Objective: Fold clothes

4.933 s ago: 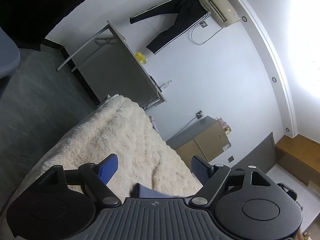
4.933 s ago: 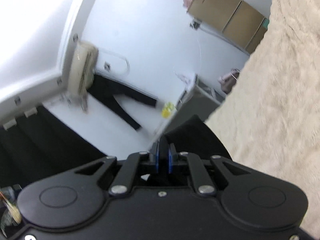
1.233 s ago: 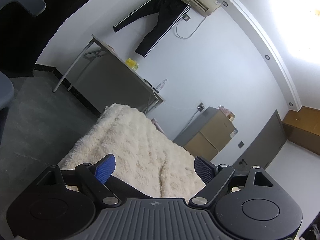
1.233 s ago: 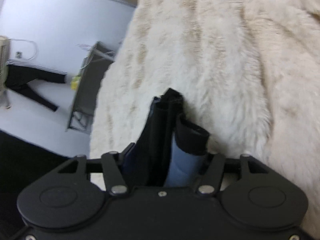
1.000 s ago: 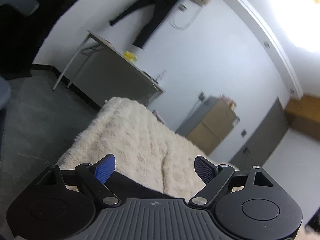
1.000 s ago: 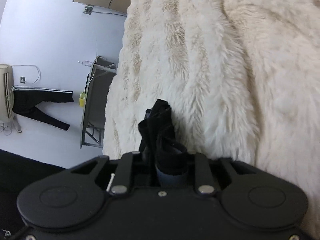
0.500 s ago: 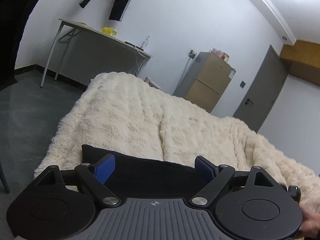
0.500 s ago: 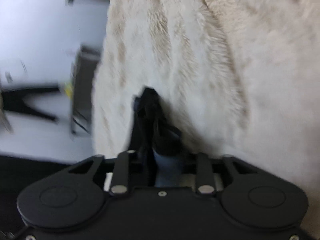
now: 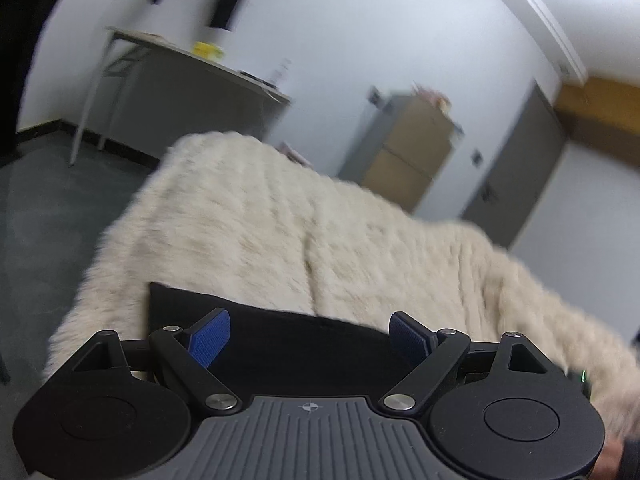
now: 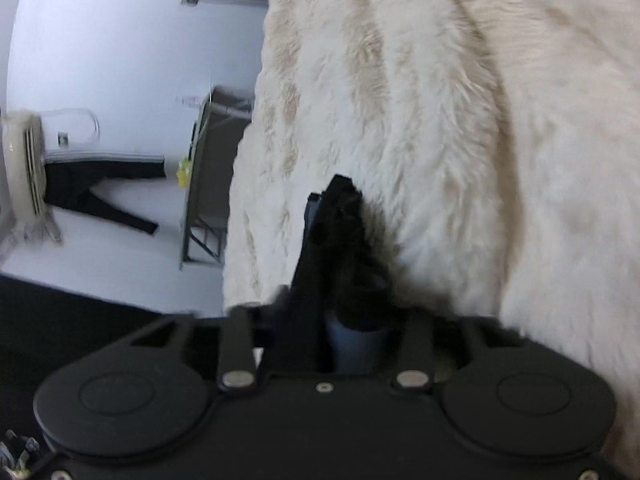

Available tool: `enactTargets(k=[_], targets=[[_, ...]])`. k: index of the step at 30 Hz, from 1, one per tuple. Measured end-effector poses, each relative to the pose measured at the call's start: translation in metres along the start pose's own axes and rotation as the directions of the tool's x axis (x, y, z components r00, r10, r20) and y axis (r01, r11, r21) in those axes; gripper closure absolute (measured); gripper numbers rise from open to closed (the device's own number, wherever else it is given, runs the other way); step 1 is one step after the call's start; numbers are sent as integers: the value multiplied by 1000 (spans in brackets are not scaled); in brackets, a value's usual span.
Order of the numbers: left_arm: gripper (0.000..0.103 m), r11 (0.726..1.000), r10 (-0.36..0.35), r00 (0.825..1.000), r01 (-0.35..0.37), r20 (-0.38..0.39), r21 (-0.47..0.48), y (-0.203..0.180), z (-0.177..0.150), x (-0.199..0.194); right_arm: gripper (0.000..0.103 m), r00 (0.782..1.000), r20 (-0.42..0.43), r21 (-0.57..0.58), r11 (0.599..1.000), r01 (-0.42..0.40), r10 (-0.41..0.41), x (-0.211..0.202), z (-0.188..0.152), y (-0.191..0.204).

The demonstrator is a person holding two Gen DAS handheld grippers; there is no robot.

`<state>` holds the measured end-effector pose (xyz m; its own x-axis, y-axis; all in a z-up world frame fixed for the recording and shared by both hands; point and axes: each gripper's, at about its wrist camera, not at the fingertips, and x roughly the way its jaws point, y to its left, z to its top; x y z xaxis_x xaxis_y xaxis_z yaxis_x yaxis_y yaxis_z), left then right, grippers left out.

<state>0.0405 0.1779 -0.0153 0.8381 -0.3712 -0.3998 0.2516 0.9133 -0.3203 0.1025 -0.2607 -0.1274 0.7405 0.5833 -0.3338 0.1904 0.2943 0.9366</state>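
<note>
A folded black garment (image 9: 280, 340) lies on the near edge of a cream fluffy blanket (image 9: 320, 232). My left gripper (image 9: 308, 338) hovers just above it with its blue-padded jaws wide apart and nothing between them. In the right wrist view the same garment (image 10: 340, 240) shows edge-on as stacked black and blue-grey layers against the blanket (image 10: 460, 140). My right gripper (image 10: 332, 320) has its jaws on either side of that stack. Motion blur hides whether the pads press the cloth.
A grey table (image 9: 180, 76) with a yellow object stands by the far wall. Black trousers (image 10: 100, 192) hang under an air conditioner (image 10: 24, 168). A brown and grey cabinet (image 9: 404, 148) and a grey door (image 9: 516, 168) lie beyond the bed. Dark floor (image 9: 48, 216) is on the left.
The left wrist view has tilted down, bringing the black garment into sight below the open jaws. The right gripper's jaws stand wider around the garment's edge than half a second ago.
</note>
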Motion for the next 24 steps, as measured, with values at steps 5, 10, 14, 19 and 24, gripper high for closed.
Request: enactTargets(k=[5, 10, 14, 19, 24], targets=[[76, 954, 67, 955, 24, -290, 298, -53, -9, 90, 93, 1000, -5, -50, 999, -11, 11, -10, 10, 14], [76, 969, 37, 942, 48, -334, 244, -73, -17, 128, 93, 998, 37, -144, 989, -36, 41, -34, 30, 49], [68, 981, 16, 951, 45, -308, 190, -98, -21, 144, 93, 995, 74, -299, 953, -42, 67, -59, 47, 86], [60, 999, 2, 959, 7, -282, 32, -96, -26, 151, 92, 995, 78, -578, 816, -10, 67, -56, 12, 148], [48, 995, 10, 971, -33, -240, -93, -57, -12, 112, 90, 998, 66, -864, 501, 53, 8, -20, -77, 209]])
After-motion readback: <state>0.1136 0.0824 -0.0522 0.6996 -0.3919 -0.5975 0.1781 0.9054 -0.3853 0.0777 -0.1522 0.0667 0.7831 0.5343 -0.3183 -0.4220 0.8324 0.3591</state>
